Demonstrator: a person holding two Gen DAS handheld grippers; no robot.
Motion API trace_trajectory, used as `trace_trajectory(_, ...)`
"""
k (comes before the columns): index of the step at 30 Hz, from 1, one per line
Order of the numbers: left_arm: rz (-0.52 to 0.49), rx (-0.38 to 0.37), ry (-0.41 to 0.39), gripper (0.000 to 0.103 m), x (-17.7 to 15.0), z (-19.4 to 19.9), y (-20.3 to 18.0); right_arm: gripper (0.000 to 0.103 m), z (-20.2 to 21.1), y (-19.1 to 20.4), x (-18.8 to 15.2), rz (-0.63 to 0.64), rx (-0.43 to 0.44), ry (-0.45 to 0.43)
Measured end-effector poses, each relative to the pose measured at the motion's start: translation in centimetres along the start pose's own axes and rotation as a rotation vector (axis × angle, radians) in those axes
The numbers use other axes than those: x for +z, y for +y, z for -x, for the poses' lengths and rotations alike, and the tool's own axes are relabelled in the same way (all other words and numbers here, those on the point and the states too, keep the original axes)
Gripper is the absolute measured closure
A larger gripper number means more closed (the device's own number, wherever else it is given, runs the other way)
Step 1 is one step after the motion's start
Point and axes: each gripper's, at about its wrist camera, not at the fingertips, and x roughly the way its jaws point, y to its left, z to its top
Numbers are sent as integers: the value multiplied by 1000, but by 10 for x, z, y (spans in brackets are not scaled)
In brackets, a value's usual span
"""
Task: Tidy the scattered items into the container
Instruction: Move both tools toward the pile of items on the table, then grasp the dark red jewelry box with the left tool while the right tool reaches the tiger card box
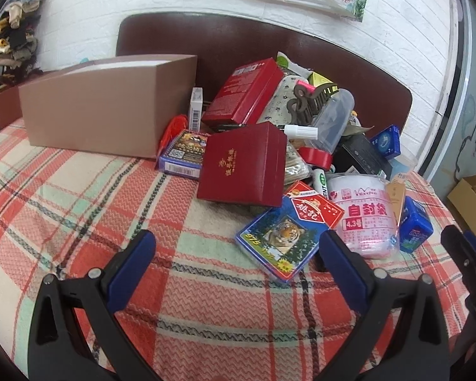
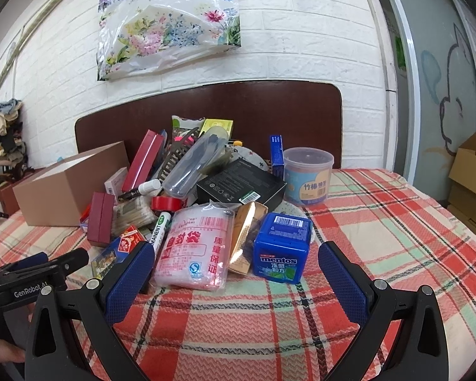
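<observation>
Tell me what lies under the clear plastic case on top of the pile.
The clear plastic case leans over a red tape roll, a white-capped marker and the black box. Anything deeper is covered.

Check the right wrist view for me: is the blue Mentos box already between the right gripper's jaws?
No: the Mentos box sits on the plaid cloth just ahead of the open right gripper, untouched.

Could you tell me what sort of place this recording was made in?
Probably a room in a home: a plaid cloth covers the surface, backed by what looks like a dark headboard against a white brick-pattern wall, with household clutter beside a brown cardboard box.
</observation>
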Motion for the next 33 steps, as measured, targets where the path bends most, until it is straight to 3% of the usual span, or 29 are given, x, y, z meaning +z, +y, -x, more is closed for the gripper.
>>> trace_trajectory(5, 25, -29, 42, 1, 10, -16, 0, 0, -3, -7, -1, -31, 17, 15)
trace_trajectory(9, -21, 12, 43, 4, 24, -30, -8, 0, -1, -18, -1, -85, 42, 3)
trace_trajectory(14, -85, 75, 60, 17, 37, -48, -17, 0, -5, -36, -3, -176, 85, 19)
trace_trajectory(18, -152, 135, 53, 18, 45, -60, -27, 0, -10, -54, -7, -276, 118, 34)
trace_trajectory(22, -204, 189, 57, 44, 54, -71, -34, 0, -13, -68, -13, -372, 113, 55)
trace_trajectory(23, -209, 201, 69, 45, 56, -74, -34, 0, -14, -68, -14, -379, 114, 62)
trace_trajectory(26, -217, 228, 79, 50, 58, -77, -31, 0, -11, -57, -10, -332, 126, 59)
trace_trajectory(29, -211, 235, 87, 58, 59, -76, -21, 0, 0, -19, -1, -166, 175, 44)
trace_trajectory(31, -210, 238, 95, 64, 59, -75, -14, 0, 5, 8, 0, -79, 242, 46)
trace_trajectory(33, -183, 218, 120, 67, 59, -76, -5, 0, 1, 28, 1, -94, 379, 82)
